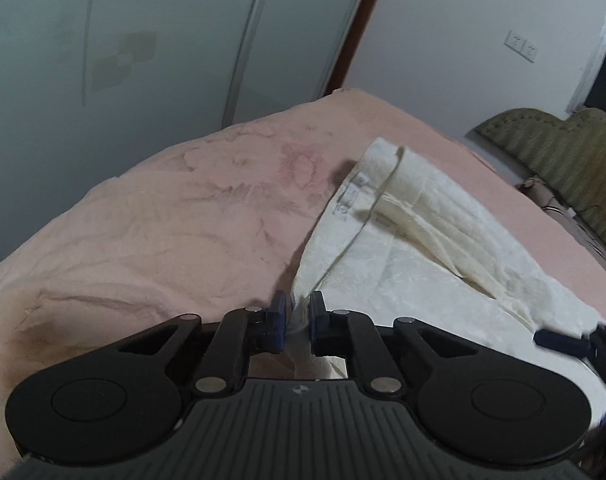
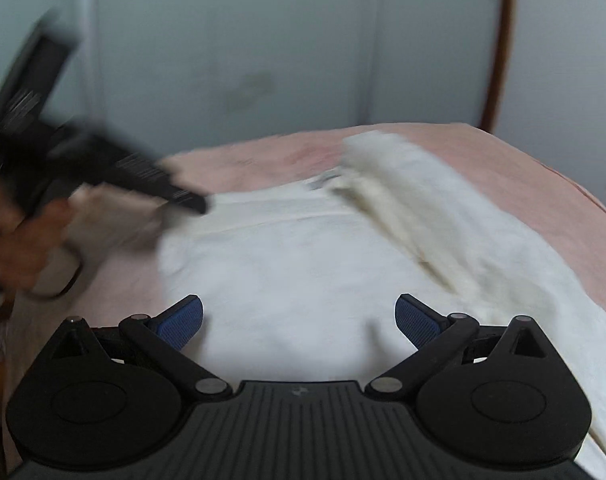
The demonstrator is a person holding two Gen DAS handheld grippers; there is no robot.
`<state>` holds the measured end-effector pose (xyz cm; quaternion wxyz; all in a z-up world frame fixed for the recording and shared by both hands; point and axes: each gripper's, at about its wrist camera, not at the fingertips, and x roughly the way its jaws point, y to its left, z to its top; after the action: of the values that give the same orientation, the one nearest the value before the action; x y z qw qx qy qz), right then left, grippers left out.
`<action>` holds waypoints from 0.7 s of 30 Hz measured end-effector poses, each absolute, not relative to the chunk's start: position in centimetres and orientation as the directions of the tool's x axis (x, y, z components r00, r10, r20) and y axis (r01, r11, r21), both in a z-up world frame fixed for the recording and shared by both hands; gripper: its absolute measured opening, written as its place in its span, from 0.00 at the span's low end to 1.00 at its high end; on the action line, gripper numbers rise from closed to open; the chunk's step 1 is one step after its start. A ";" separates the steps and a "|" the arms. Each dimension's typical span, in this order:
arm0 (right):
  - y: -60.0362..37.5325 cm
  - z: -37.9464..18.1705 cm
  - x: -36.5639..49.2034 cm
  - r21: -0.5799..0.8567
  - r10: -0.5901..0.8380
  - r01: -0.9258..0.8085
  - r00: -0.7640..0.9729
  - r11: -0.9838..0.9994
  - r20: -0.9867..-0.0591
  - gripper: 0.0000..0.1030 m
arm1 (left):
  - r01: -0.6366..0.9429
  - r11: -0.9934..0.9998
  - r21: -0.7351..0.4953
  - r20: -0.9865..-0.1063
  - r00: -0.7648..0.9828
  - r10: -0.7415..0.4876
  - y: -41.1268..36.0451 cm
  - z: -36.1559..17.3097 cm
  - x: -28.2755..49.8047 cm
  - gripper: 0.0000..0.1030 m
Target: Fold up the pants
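Cream-white pants (image 1: 403, 248) lie spread on a pink bed cover (image 1: 163, 208), with the waistband and a small white label (image 1: 353, 192) at the far end. My left gripper (image 1: 300, 322) is shut on the near left edge of the pants. It also shows in the right wrist view (image 2: 171, 196), blurred, gripping a lifted corner of the cloth. My right gripper (image 2: 299, 320) is open and empty, just above the middle of the pants (image 2: 303, 264). One of its blue fingertips (image 1: 559, 340) shows at the right edge of the left wrist view.
Pale wardrobe doors (image 1: 163, 40) stand behind the bed. A white wall with a socket plate (image 1: 521, 46) is at the right. An olive padded headboard (image 1: 563, 148) is at the far right. The bed cover drops off at the left edge.
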<state>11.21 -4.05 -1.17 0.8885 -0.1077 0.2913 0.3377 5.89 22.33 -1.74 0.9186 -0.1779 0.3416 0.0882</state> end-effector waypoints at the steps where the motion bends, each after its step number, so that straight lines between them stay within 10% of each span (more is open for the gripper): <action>1: -4.8 -0.9 11.7 0.025 0.525 -0.639 0.609 0.769 -0.594 1.00 | -0.276 0.922 -0.272 -0.656 0.754 0.032 22.4 -1.6 5.5 0.11; 9: -0.6 -1.8 7.7 0.017 0.620 -0.750 0.533 0.661 -0.576 1.00 | -0.274 0.893 -0.357 -0.666 0.745 -0.037 23.8 -1.9 5.2 0.10; 14: 6.1 -5.1 5.3 -0.266 0.488 -0.731 0.637 0.628 -0.596 0.99 | -0.330 0.821 -0.467 -0.703 0.701 -0.117 25.8 -3.1 5.4 0.51; 17: 7.1 -5.9 4.4 -0.369 0.459 -0.712 0.681 0.598 -0.571 0.89 | -0.341 0.764 -0.548 -0.690 0.700 -0.182 26.9 -3.6 5.0 0.54; 19: 6.5 -5.6 4.8 -0.293 0.488 -0.741 0.634 0.604 -0.600 0.65 | -0.341 0.735 -0.587 -0.680 0.699 -0.219 27.1 -4.0 5.3 0.53; 21: 6.0 -5.2 5.7 -0.196 0.511 -0.748 0.596 0.635 -0.620 0.50 | -0.329 0.728 -0.601 -0.679 0.690 -0.249 26.8 -4.3 5.8 0.37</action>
<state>5.75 5.98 -5.24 0.8646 -0.2242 0.2640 0.3639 5.81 26.77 -4.26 0.8425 -0.3680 0.3927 0.0239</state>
